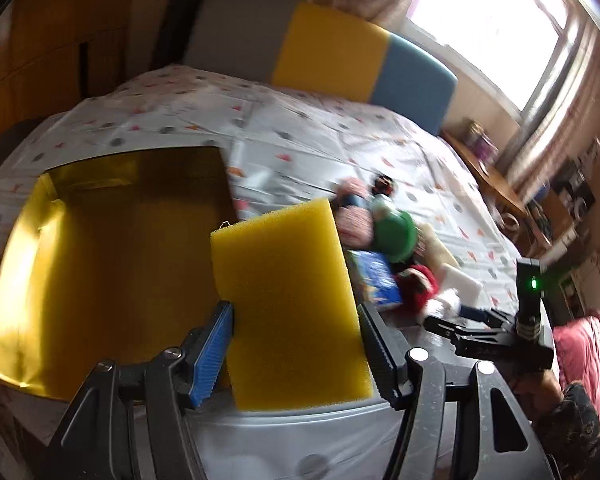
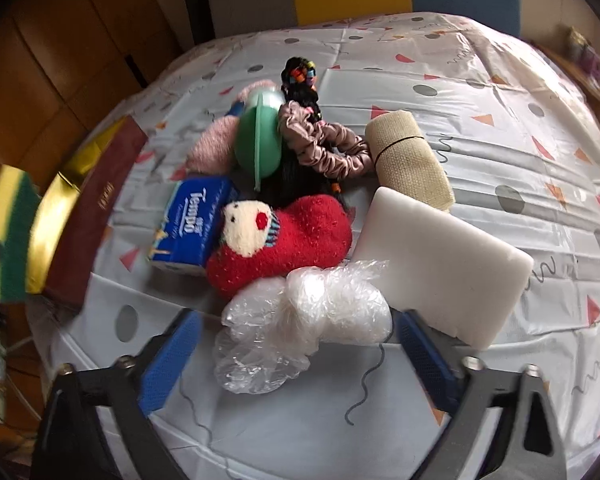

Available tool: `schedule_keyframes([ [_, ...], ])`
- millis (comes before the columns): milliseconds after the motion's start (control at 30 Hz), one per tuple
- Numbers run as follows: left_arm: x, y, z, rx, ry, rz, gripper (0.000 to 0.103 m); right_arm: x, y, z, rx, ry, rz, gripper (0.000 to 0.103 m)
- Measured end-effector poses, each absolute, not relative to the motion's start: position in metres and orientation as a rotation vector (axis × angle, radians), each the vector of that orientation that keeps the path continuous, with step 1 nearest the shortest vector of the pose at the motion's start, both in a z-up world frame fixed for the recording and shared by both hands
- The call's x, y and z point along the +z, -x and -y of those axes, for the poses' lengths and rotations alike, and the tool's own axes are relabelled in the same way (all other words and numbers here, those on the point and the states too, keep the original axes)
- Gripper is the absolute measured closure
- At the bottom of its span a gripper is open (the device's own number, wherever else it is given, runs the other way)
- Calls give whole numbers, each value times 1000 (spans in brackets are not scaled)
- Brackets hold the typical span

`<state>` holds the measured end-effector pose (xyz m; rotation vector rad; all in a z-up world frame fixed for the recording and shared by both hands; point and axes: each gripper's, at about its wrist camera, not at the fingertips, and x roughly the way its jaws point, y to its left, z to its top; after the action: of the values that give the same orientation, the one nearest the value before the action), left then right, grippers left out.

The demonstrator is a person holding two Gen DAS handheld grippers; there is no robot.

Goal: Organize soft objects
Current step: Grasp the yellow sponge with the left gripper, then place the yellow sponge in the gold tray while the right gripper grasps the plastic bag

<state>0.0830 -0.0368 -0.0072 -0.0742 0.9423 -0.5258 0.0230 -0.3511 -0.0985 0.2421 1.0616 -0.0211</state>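
Left wrist view: my left gripper clamps the yellow foam sponge block just right of the gold-lined open box; my right gripper gapes around the crumpled clear plastic bag. Slack grip risks a drop outside the box.

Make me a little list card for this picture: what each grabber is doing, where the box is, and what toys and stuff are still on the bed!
left gripper: shut on the yellow foam sponge
right gripper: open, with the crumpled clear plastic bag between its fingers
box: open gold-lined box, left of the sponge on the patterned bed sheet
pile: red fuzzy sock, blue tissue pack, white foam block, beige rolled cloth, pink satin scrunchie, green plastic bowl
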Motion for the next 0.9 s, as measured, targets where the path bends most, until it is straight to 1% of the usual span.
schedule_keyframes([
  [33,-7,-87,26,-501,87,-942,40,-100,-23,350,-28,-229,-1065,29],
  [67,-8,-92,13,-469,102,-942,40,-102,-24,350,-30,-222,-1069,29],
  [133,-13,-102,-12,-384,113,-943,40,-101,-23,348,-32,-203,-1060,39],
  [167,-15,-107,-20,-350,111,-945,40,-100,-23,348,-31,-197,-1056,41],
  [200,-18,-113,-28,-314,110,-951,40,-99,-22,348,-33,-198,-1055,46],
  [333,-27,-140,-54,-213,123,-962,40,-99,-22,351,-26,-232,-1063,47],
  [433,-30,-158,-53,-207,119,-967,40,-97,-20,352,-26,-240,-1060,47],
  [833,-46,-233,8,-257,95,-1043,37,-94,-18,351,-34,-211,-1054,48],
  [900,-53,-245,18,-269,83,-1070,35,-94,-18,350,-33,-209,-1054,48],
])
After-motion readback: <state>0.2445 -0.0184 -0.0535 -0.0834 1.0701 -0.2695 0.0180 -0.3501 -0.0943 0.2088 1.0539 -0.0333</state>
